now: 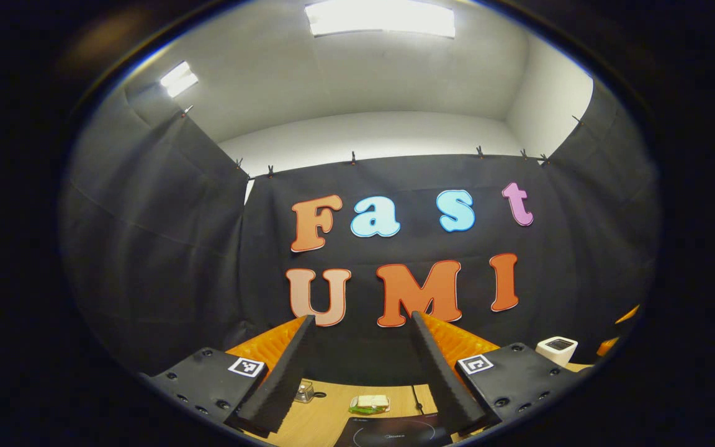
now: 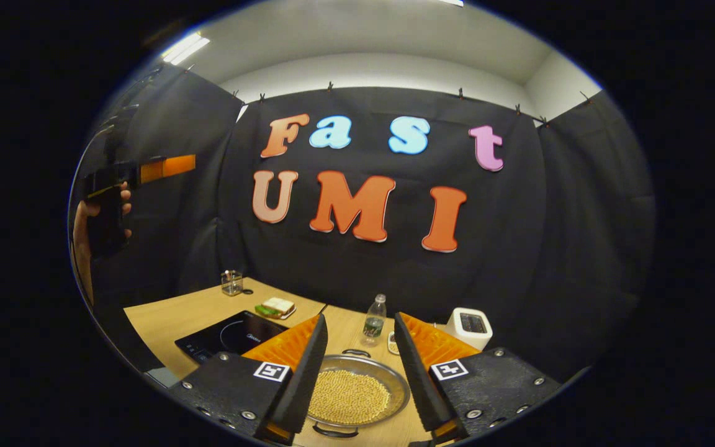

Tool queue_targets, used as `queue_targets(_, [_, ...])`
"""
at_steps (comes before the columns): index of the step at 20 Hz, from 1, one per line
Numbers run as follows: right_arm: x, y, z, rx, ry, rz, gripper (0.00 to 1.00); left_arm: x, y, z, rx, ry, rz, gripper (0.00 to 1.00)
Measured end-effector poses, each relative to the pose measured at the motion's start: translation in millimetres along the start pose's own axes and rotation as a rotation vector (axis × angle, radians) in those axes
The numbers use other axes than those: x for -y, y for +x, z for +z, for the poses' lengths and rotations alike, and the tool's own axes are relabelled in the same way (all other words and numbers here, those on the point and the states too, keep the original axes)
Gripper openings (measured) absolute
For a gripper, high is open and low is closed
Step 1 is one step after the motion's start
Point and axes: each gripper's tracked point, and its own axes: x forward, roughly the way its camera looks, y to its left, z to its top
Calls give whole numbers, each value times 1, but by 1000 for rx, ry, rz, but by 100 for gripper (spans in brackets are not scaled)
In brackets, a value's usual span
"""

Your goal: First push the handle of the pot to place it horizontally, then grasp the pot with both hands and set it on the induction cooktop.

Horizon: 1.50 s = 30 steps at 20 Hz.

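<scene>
Right gripper (image 2: 357, 366) spread, empty above pot (image 2: 352, 392) | left gripper (image 1: 364, 372) likewise | we judge nothing started; induction cooktop (image 2: 233, 335) bare.

in the right gripper view, the round metal pot of pale beans (image 2: 350, 392) has both side rims hidden behind the gripper's fingers, and its near handle is cut at the picture's edge. the flat black induction cooktop (image 2: 224, 337) is partly covered by one finger. in the left gripper view its near half (image 1: 395, 430) is cut off.
</scene>
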Motion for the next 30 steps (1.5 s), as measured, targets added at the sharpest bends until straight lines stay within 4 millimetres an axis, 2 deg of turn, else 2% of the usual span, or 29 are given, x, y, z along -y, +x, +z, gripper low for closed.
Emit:
queue_targets(1, [-6,3,-17,-44,22,25,65,0,2,-5,-8,-2,3,100])
queue_targets(2, [-12,8,-31,-86,46,51,56,0,3,-11,-18,-4,4,100])
queue_targets(4, [-23,16,-63,-177,85,91,46,1,8,-18,-33,-13,-7,100])
queue_targets(6, [-29,21,-92,-256,116,116,40,2,12,-24,-52,-26,-30,100])
queue_targets(9, [-36,22,-131,-363,163,144,30,-7,15,-29,-52,2,-10,98])
queue_targets(10, [-40,25,-145,-400,173,152,21,-6,14,-30,-50,13,-7,97])
queue_targets(11, [-42,26,-157,-433,180,156,22,-6,14,-30,-49,20,-6,98])
queue_targets(16, [-57,28,-207,-570,193,182,8,-11,9,-33,-43,17,-11,100])
queue_targets(20, [-74,28,-237,-658,237,217,0,-23,10,-33,-48,-10,-2,100])
queue_targets(23, [-83,26,-256,-719,296,227,0,-29,8,-38,-59,-3,7,100])
queue_targets(26, [-85,25,-254,-728,326,245,0,-36,11,-43,-69,1,19,100])
queue_targets(30, [-107,12,-254,-773,356,326,0,-39,13,-49,-77,-11,26,100])
